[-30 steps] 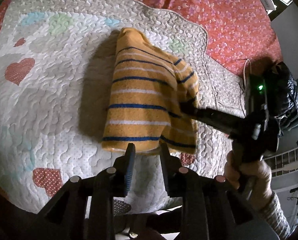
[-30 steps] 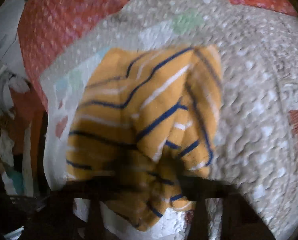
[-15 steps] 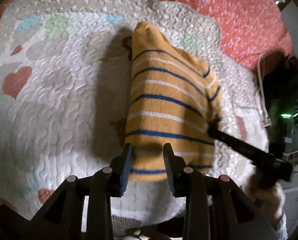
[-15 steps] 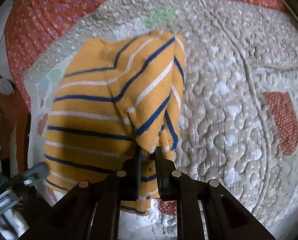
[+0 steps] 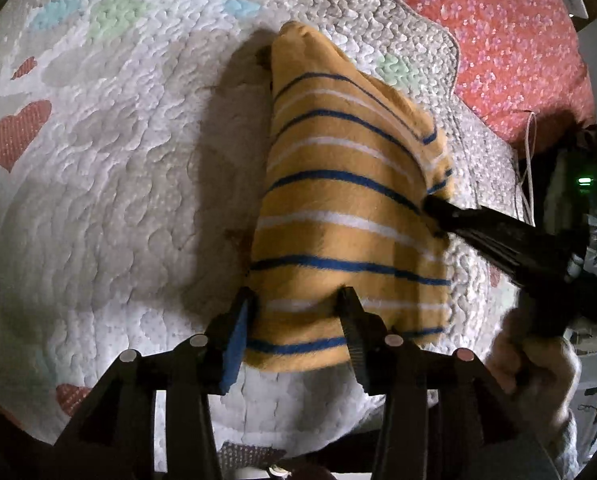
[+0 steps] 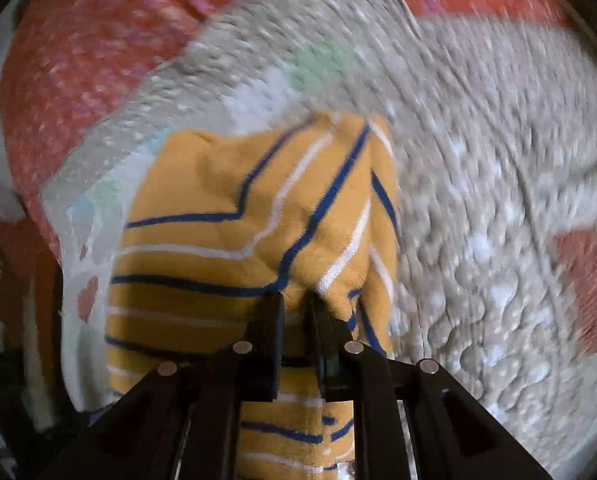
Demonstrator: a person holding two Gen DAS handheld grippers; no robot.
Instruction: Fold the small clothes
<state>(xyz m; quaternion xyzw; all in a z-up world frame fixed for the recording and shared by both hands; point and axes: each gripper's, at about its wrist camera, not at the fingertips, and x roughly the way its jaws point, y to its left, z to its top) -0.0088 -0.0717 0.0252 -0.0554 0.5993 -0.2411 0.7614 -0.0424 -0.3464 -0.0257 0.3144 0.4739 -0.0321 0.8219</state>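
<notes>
A small orange garment (image 5: 346, 208) with blue and white stripes lies partly folded on a white quilt (image 5: 98, 184). My left gripper (image 5: 296, 304) is open, its fingers straddling the garment's near hem edge. My right gripper (image 6: 296, 306) is shut on a fold of the garment (image 6: 258, 216) at its right side. In the left wrist view the right gripper (image 5: 438, 208) comes in from the right, pinching the garment's right edge.
The quilt has red hearts (image 5: 18, 132) and pastel patches and lies on a red flowered bedspread (image 5: 498, 32). A white cable (image 5: 528, 152) and dark clutter (image 5: 594, 184) sit at the right. The quilt's near edge (image 5: 298, 432) is close under my left gripper.
My left gripper has moved forward and opened wider around the garment's near hem. My right gripper stays shut on the garment's right side, drawn slightly leftward over the body.
</notes>
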